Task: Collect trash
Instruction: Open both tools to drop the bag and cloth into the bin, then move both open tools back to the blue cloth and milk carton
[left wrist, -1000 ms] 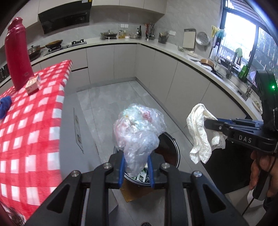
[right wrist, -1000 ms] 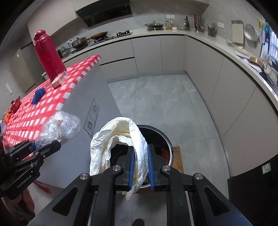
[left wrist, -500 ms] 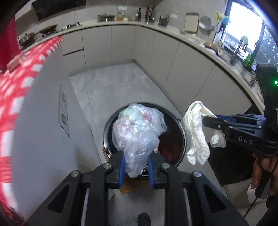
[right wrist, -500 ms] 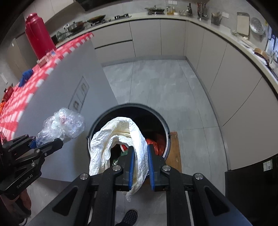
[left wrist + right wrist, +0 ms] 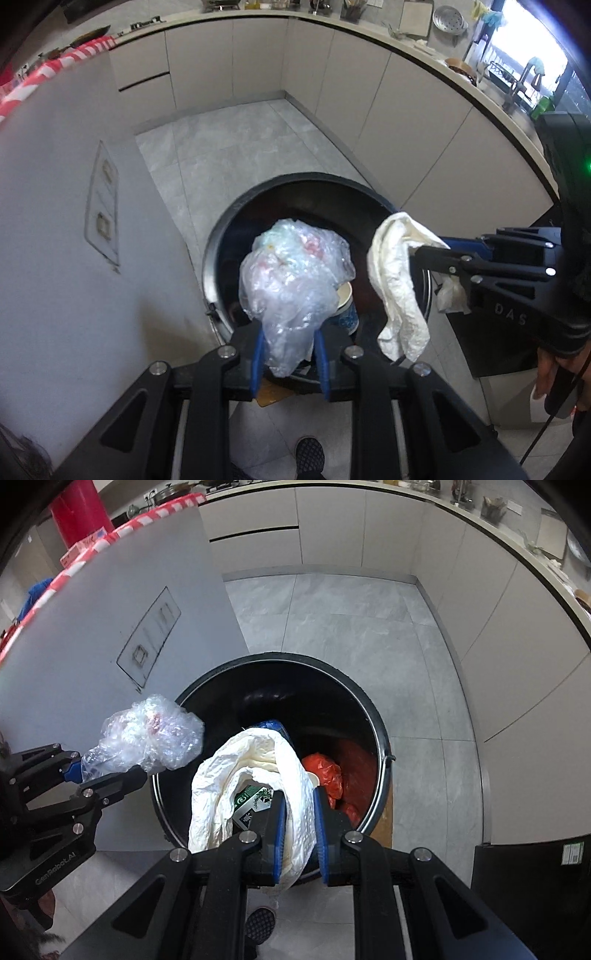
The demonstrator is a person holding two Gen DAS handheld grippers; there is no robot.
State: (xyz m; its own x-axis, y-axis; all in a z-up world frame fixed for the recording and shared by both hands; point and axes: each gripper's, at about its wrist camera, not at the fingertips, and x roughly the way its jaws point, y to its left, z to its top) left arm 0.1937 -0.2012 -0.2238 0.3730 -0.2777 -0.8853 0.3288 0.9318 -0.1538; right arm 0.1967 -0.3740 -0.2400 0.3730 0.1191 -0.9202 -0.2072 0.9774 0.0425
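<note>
A: Nearest to the lens, what does the left hand-held gripper point(image 5: 289, 356) hold?

B: Its blue pads are closed on the neck of a crumpled clear plastic bag point(image 5: 291, 280). The bag stands up over the mouth of the black trash bin point(image 5: 221, 236). The right hand-held gripper point(image 5: 298, 832) pinches a white crumpled bag point(image 5: 255, 771), which hangs in a loop over the bin opening, near the rim.

A: So which step is this?

B: I judge it is the drop — both pieces of trash are over the bin but not yet let go. The next move asks only to open the jaws, perhaps after lowering a little so nothing catches the rim.

A: What is already inside?

B: An orange-red bag point(image 5: 325, 771), a paper cup point(image 5: 347, 306) with blue print, and a green and black package point(image 5: 253, 803). The bin looks partly full, so light plastic may rest high on the pile.

A: Anything in the way?

B: The two grippers are near each other over the same opening; they could touch. The grey side panel point(image 5: 110, 620) of the bench is just beside the bin on the left. A shoe point(image 5: 260, 926) shows on the floor below.

A: And farther off?

B: Grey tile floor point(image 5: 332, 627), then beige cabinets point(image 5: 332, 528) under the curved bench. A red checked cloth point(image 5: 122, 528) and a red thermos point(image 5: 79, 513) are on the near bench, well apart from the bin.
</note>
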